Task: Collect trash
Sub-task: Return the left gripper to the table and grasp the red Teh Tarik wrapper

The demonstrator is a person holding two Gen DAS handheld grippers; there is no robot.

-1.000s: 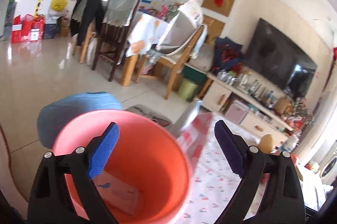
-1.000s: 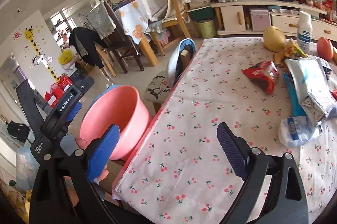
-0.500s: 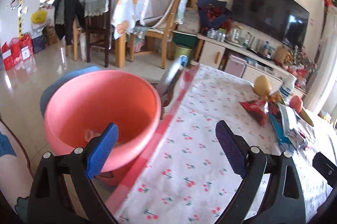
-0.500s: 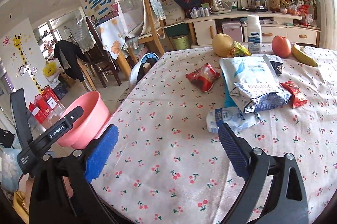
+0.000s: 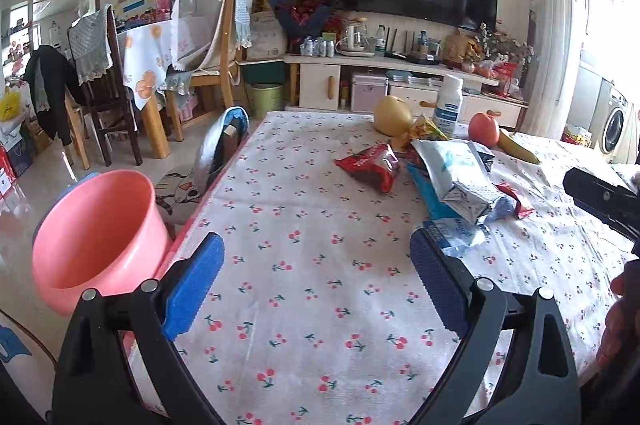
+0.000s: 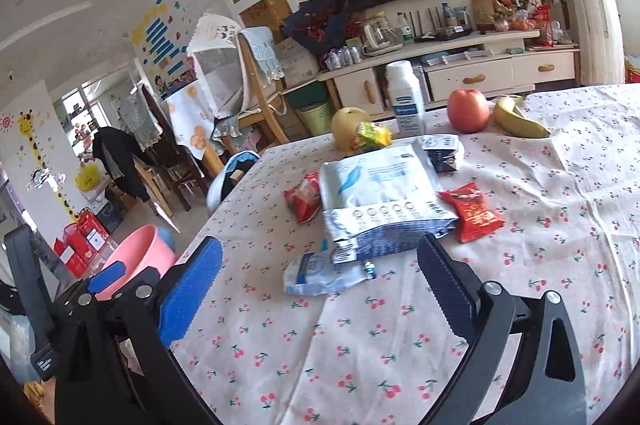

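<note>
the trash sits in a loose heap on the table [image 6: 400, 345], ahead of both hand-held grippers: a crumpled clear wrapper [image 6: 320, 273] nearest, just beyond the right hand-held gripper [image 6: 318, 279], then a big white-and-blue bag [image 6: 380, 197] lying partly over it, a red snack packet [image 6: 472, 211] to the right of the bag and another red packet [image 6: 304, 199] to its left. a second ago the right wrist view looked mostly at bare cloth with the heap far off to the right; now the heap lies straight ahead and much closer. the left hand-held gripper [image 5: 316, 265] a second ago looked down into the pink bucket [image 5: 96, 233]; now the bucket is off to its left, beside the table edge, and the wrapper [image 5: 452, 235] lies just past its right finger. both hand-held grippers have their fingers spread wide with nothing between them, as in the earlier frames.

beyond the heap, farther from the hand-held grippers, stand a yellow pear [image 6: 350, 127], a white bottle [image 6: 404, 97], a red apple [image 6: 468, 111] and a banana [image 6: 518, 123]. the left hand-held gripper's body also shows at the lower left of the right wrist view.
</note>
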